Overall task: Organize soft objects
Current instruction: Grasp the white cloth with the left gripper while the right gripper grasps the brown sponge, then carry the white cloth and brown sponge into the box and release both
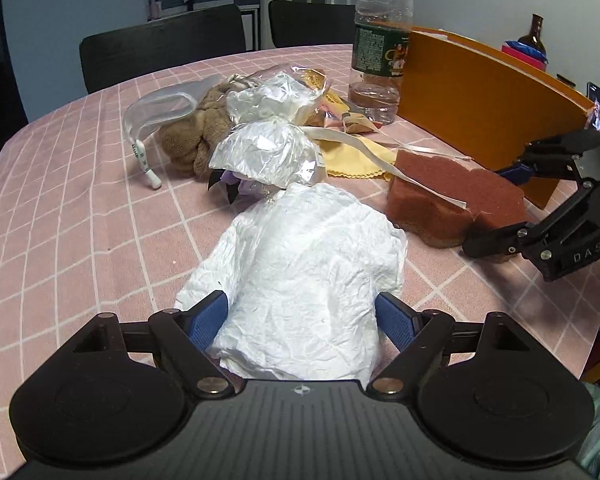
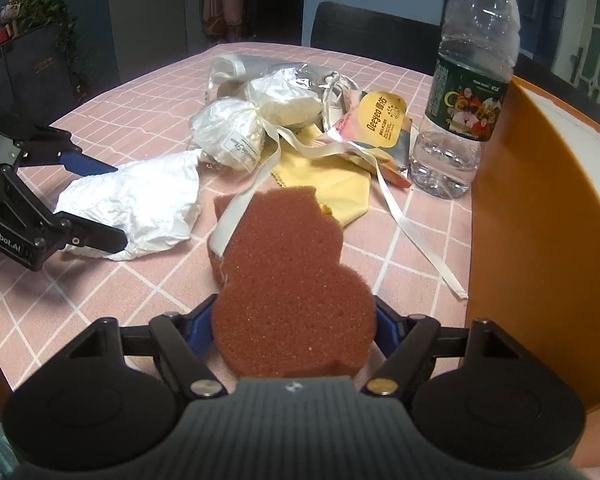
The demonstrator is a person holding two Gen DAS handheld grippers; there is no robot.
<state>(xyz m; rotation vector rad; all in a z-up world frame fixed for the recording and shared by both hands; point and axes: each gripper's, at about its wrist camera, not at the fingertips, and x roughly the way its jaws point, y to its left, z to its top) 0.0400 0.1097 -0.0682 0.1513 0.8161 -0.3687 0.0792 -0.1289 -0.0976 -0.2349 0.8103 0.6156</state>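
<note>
Left wrist view, lower centre: the left gripper [image 1: 302, 314] stands wide, its blue pads on either side of the near end of a crumpled white bundle [image 1: 304, 264]. The right pad shows a gap to the bundle; the left pad lies against its edge. No squeeze is visible. The bundle rests on the pink checked tablecloth [image 1: 80, 208].

Right wrist view, lower centre: the right gripper [image 2: 294, 320] straddles the rounded near lobe of a reddish-brown sponge [image 2: 284, 264]. Both blue pads lie at the sponge's flanks; whether they press in cannot be told. The sponge lies flat on the cloth, just right of the white bundle [image 2: 140, 204].

Middle of both frames: a white ribbon [image 2: 404, 216] runs across the sponge's far end. A yellow cloth [image 2: 332, 188] lies just behind the sponge. Two wrapped white packets [image 1: 268, 152] sit beyond the bundle, touching each other.

Further back, left wrist view, centre left: a brown plush toy [image 1: 192, 136] with a clear zip bag [image 1: 160, 112] beside it.

Right side of both frames: a clear water bottle [image 2: 468, 92] stands upright, just beside an orange bin [image 2: 540, 208].
</note>
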